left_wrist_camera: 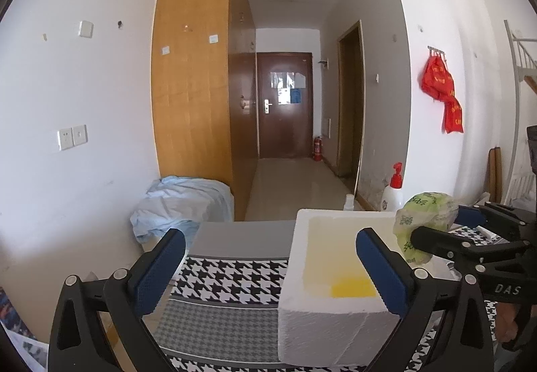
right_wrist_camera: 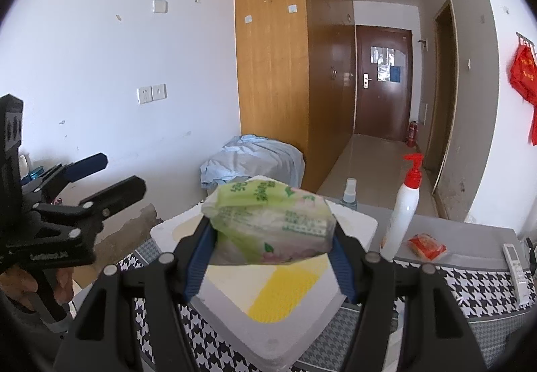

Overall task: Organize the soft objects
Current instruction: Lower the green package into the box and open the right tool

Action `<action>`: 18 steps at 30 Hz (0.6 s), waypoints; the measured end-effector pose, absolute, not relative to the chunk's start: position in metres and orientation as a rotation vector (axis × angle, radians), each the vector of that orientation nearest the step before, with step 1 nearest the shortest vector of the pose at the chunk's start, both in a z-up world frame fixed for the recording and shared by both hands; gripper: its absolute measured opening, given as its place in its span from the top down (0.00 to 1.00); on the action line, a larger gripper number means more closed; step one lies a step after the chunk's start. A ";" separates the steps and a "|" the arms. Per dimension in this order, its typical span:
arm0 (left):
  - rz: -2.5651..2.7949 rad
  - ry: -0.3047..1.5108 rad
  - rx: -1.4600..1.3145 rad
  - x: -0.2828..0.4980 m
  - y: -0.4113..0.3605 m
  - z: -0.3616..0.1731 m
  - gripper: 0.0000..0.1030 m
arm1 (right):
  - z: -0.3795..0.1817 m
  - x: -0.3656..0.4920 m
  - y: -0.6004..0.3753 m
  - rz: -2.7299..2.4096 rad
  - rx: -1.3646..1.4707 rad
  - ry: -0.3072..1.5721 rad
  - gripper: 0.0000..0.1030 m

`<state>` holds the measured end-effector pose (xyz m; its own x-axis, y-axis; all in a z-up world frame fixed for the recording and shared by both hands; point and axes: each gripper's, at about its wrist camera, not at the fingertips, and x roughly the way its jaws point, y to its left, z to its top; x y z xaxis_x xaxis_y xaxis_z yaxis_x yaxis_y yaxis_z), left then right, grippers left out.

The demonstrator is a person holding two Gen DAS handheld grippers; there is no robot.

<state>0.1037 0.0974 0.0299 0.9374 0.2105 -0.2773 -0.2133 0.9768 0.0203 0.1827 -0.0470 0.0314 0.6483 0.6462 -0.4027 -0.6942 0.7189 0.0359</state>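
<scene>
A green plastic-wrapped tissue pack (right_wrist_camera: 268, 214) hangs above a white foam box (right_wrist_camera: 268, 341), with my right gripper (right_wrist_camera: 270, 231) shut on its two ends. A yellow flat thing (right_wrist_camera: 282, 291) lies on the box's floor. In the left wrist view the same pack (left_wrist_camera: 426, 211) and right gripper (left_wrist_camera: 436, 226) sit over the far right corner of the box (left_wrist_camera: 335, 328). My left gripper (left_wrist_camera: 270, 237) stands wide open with nothing between its fingers; its right finger is over the box and its left finger is outside it. From the right wrist view, the left gripper (right_wrist_camera: 120, 172) is off to the left of the box.
The box rests on a table with a houndstooth cloth (right_wrist_camera: 470, 288). A white pump bottle with a red top (right_wrist_camera: 406, 207), a small spray bottle (right_wrist_camera: 349, 194), a red packet (right_wrist_camera: 428, 246) and a remote (right_wrist_camera: 515, 263) stand to the box's right. A blue cloth bundle (right_wrist_camera: 251, 160) lies beyond.
</scene>
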 end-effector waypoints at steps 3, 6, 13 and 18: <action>0.221 0.278 -0.018 0.100 0.102 0.030 0.01 | 0.030 0.186 -0.041 0.764 -0.129 0.422 0.34; 0.227 0.280 -0.018 0.099 0.104 0.030 0.01 | 0.028 0.187 -0.036 0.761 -0.137 0.428 0.31; 0.243 0.285 -0.025 0.094 0.110 0.026 0.01 | 0.025 0.187 -0.030 0.760 -0.159 0.430 0.19; 0.247 0.291 -0.042 0.091 0.115 0.024 0.01 | 0.025 0.184 -0.030 0.773 -0.152 0.431 0.18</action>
<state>0.0914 0.1149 0.0244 0.9279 0.2355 -0.2891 -0.2474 0.9689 -0.0049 0.1845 -0.0304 0.0252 0.6339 0.6425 -0.4306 -0.7039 0.7099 0.0230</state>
